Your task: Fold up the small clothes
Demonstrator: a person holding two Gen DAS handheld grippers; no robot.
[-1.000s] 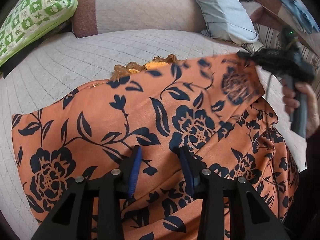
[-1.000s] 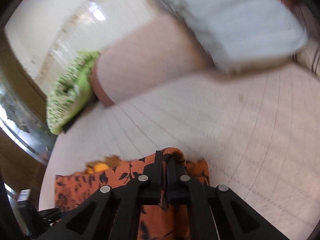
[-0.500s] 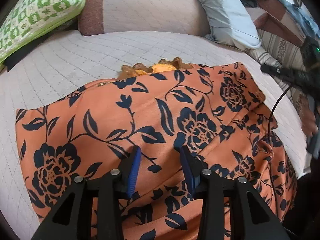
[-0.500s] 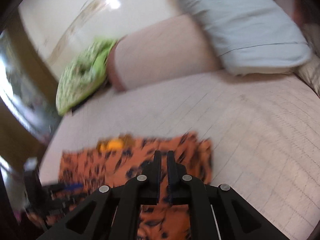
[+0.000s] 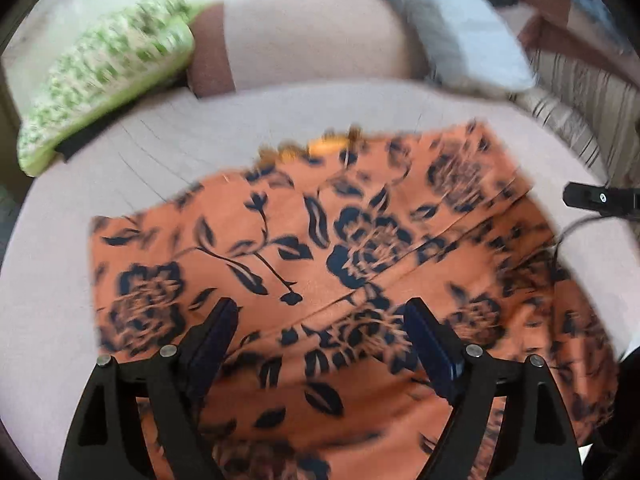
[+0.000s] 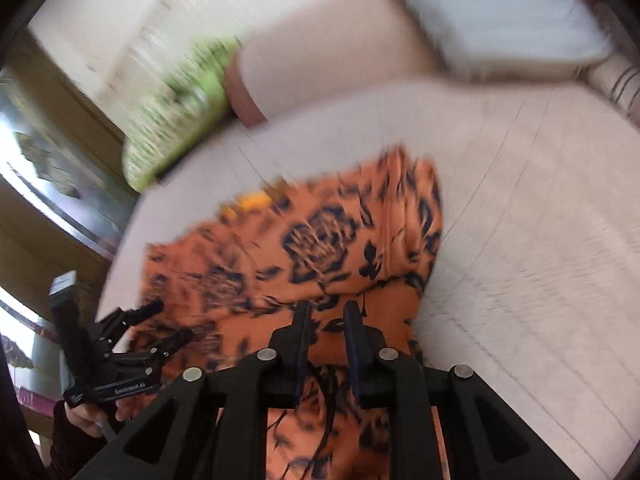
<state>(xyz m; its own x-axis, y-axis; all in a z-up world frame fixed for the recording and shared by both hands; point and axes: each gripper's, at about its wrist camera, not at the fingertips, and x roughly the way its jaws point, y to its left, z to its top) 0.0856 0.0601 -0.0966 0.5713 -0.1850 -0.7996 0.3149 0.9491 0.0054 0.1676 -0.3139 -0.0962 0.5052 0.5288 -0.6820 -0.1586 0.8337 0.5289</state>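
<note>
An orange garment with a dark blue flower print lies spread on the pale quilted bed, its right part folded over along a diagonal crease. It also shows in the right wrist view. My left gripper is open wide above the garment's near part, holding nothing. My right gripper is open by a narrow gap over the garment's near right part, with no cloth between the fingers. Its tip shows at the right edge of the left wrist view. The left gripper appears at lower left in the right wrist view.
A green-and-white patterned pillow lies at the back left. A beige bolster and a pale blue pillow lie at the back. A striped cushion is at the right. The bed surface surrounds the garment.
My right gripper let go of the garment's corner, laid it folded over, opened slightly and drew back. My left gripper opened wider and pulled back.
</note>
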